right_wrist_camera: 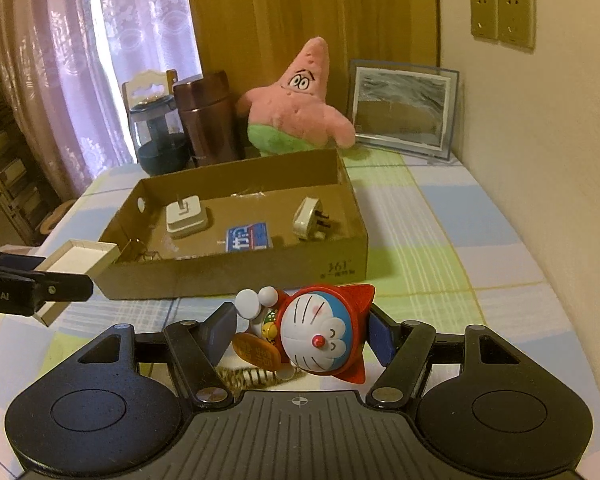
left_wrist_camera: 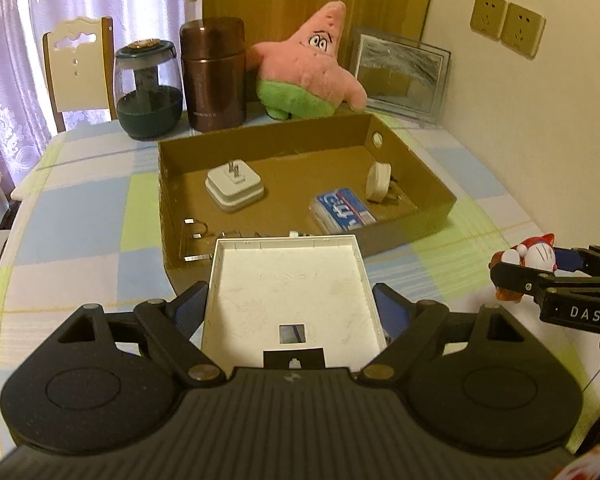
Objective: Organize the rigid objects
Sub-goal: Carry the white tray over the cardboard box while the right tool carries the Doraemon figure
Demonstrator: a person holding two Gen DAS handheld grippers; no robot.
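Observation:
My left gripper (left_wrist_camera: 290, 306) is shut on a shallow white plastic tray (left_wrist_camera: 288, 292), held over the near edge of the brown cardboard box (left_wrist_camera: 416, 160); the tray also shows at the left of the right wrist view (right_wrist_camera: 80, 258). My right gripper (right_wrist_camera: 302, 330) is shut on a Doraemon figurine (right_wrist_camera: 320, 336) with a red hood, held above the table in front of the box (right_wrist_camera: 236, 276); it shows at the right of the left wrist view (left_wrist_camera: 534, 256). The box holds a white square charger (left_wrist_camera: 235, 188), a round white plug (left_wrist_camera: 378, 180), a blue packet (left_wrist_camera: 342, 210) and metal clips (left_wrist_camera: 194, 236).
Behind the box stand a pink Patrick plush (left_wrist_camera: 308, 68), a brown thermos (left_wrist_camera: 213, 74), a dark glass jar (left_wrist_camera: 148, 88) and a framed picture (left_wrist_camera: 400, 72). A wall (left_wrist_camera: 540, 120) with sockets runs along the right. A chair (left_wrist_camera: 78, 64) stands behind the checked tablecloth (left_wrist_camera: 92, 200).

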